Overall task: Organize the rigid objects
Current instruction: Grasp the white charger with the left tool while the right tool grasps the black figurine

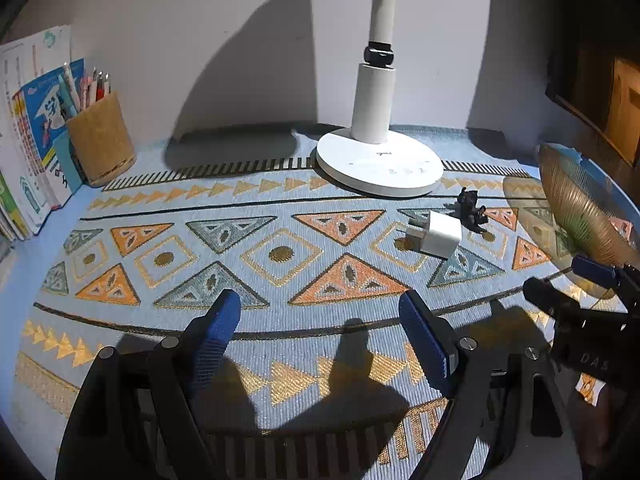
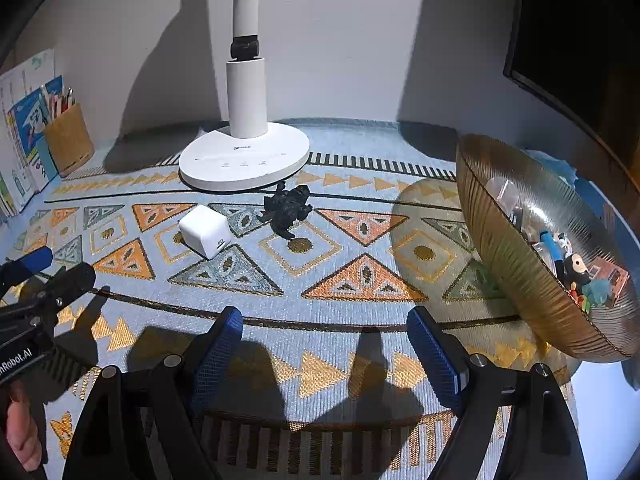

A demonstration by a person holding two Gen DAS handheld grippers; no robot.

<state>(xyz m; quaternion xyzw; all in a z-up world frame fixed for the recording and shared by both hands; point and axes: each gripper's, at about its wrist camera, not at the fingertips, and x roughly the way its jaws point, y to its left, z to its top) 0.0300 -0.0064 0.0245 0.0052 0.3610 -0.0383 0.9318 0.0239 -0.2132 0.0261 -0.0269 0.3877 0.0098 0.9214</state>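
A white cube charger (image 1: 434, 234) (image 2: 206, 232) lies on the patterned cloth, with a small black figurine (image 1: 472, 210) (image 2: 288, 210) just behind it near the lamp. A ribbed golden bowl (image 2: 512, 264) (image 1: 576, 216) at the right holds several small items. My left gripper (image 1: 320, 298) hovers open over bare cloth, well short of the charger. My right gripper (image 2: 325, 314) is open too, with nothing between its blue pads and the bowl to its right. Each gripper shows in the other's view: the right gripper (image 1: 556, 276) and the left gripper (image 2: 68, 266).
A white desk lamp base (image 1: 380, 164) (image 2: 244, 164) stands at the back against the wall. A cork pen holder (image 1: 102, 140) (image 2: 68, 140) and upright books (image 1: 28, 140) fill the back left corner. A dark screen (image 2: 580, 40) is at the right.
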